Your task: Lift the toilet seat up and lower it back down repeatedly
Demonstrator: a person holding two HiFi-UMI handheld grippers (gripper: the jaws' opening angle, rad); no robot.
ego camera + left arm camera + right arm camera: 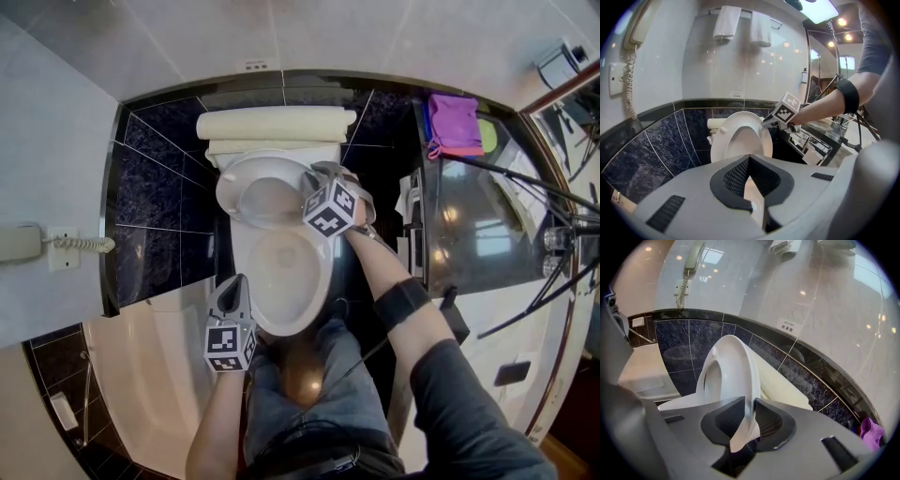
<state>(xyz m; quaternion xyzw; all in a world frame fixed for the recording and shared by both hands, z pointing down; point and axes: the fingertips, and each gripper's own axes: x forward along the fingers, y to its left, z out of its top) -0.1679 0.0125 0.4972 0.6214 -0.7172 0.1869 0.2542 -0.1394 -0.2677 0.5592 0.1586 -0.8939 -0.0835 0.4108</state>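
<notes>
The white toilet seat [230, 187] stands raised, leaning back toward the cream tank [272, 124]. My right gripper [314, 175] is shut on the seat's right edge. In the right gripper view the seat [740, 366] runs edge-on between the pads of the right gripper [749, 420]. The bowl [242, 272] lies uncovered below. My left gripper [232, 286] hovers by the bowl's front left rim, its tips together and nothing between them. In the left gripper view the left gripper [749, 161] points at the seat [723, 140] and the right gripper [765, 123].
A wall phone [23, 242] hangs at the left, with a bathtub [141, 375] below it. A dark vanity counter [487, 225] with a purple cloth [455, 124] stands close on the right. Towels [726, 21] hang above the tank. The person's knees press against the bowl's front.
</notes>
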